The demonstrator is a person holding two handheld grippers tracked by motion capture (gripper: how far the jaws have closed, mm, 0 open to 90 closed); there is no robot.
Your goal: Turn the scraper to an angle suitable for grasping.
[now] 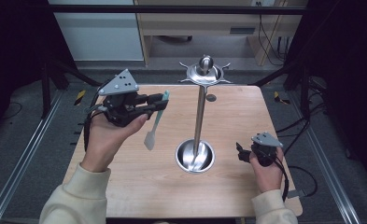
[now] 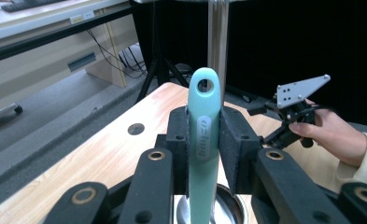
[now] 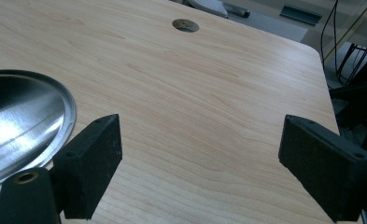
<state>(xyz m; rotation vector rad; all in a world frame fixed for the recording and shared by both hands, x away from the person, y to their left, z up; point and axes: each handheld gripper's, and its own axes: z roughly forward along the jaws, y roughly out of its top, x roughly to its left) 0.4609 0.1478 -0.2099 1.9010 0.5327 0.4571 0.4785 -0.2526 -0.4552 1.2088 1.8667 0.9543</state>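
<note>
Left gripper [image 1: 158, 103] clamped on a mint-green spatula [image 1: 154, 125], hanging hole in its handle, pale blade drooping, right gripper [image 3: 200, 163] spread wide above the tabletop [image 3: 218, 84]

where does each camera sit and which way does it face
High view: above the person's side, facing forward and down on the wooden table; forearms, both hands.
Left gripper view: rides the left gripper, looks along its jaws shut on the teal utensil; the other hand beyond.
Right gripper view: rides the right gripper, looks down at the table through open jaws.
All three share the steel stand.
</note>
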